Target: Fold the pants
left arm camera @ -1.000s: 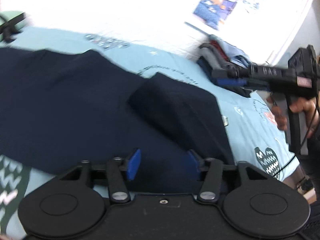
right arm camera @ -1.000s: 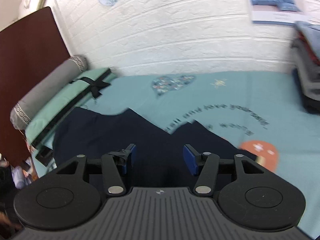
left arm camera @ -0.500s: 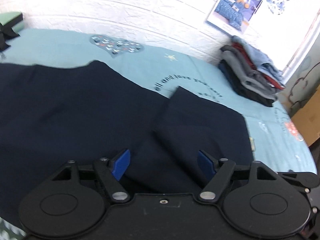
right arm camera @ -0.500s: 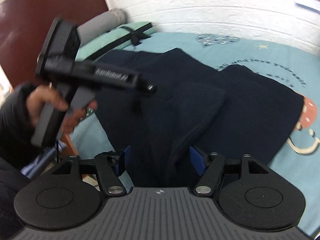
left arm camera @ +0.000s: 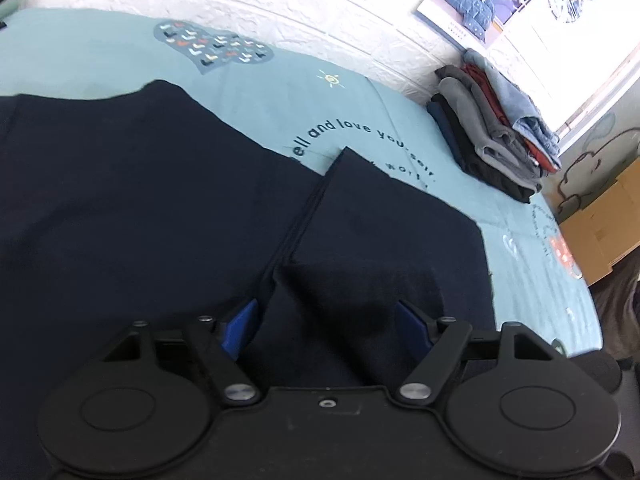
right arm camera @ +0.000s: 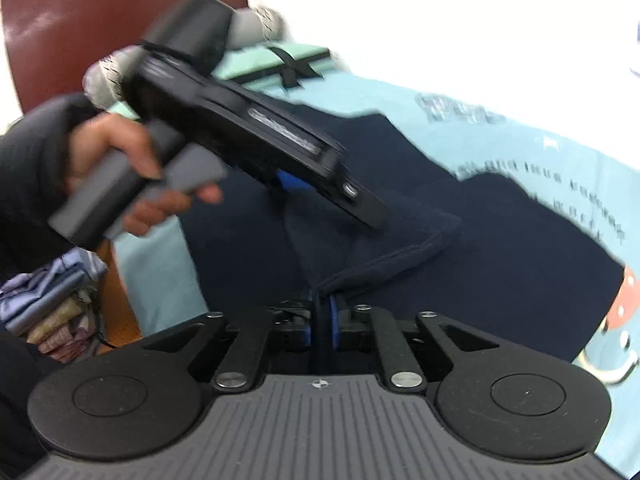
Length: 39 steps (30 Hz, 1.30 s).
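Right gripper point(right arm camera: 322, 326), jaws just closed on a raised fold of the pants point(left arm camera: 160, 208) near the bed's point(left arm camera: 100, 52) front edge; left gripper point(left arm camera: 326, 320) open astride it.

Each black claw point(left arm camera: 328, 320) point(right arm camera: 322, 322) has blue pads, silver screws and round discs; the sleeve point(right arm camera: 28, 152) is black.
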Each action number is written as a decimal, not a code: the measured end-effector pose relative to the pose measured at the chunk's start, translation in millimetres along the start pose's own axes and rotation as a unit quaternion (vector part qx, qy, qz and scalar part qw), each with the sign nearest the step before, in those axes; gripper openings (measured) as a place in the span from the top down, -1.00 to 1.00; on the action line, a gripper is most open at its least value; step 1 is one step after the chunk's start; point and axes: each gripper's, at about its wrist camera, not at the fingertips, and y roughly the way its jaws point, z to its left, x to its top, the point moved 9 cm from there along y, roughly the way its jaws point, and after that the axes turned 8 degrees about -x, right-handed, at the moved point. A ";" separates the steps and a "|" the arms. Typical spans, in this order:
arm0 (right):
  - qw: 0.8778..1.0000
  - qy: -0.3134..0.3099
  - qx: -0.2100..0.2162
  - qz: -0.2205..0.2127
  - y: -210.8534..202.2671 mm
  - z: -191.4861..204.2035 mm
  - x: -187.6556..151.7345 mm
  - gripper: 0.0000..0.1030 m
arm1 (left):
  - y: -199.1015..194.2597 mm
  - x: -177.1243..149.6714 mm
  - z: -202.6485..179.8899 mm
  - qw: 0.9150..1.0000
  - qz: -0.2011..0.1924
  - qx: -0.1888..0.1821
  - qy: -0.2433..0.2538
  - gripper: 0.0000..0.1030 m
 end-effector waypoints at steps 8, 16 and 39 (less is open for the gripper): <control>0.989 -0.134 0.059 0.005 -10.6 36.9 -11.8 0.70 | -5.0 2.1 -5.0 0.998 -0.014 -0.047 -0.036 -1.00; 0.993 -0.107 0.044 0.001 -10.9 23.8 -18.0 0.52 | 5.1 4.8 -7.5 0.998 -0.002 -0.046 -0.040 -1.00; 0.997 0.033 -0.020 -0.069 -14.2 -118.6 48.7 -0.92 | -33.7 -10.9 15.6 0.997 -0.028 -0.055 -0.055 -1.00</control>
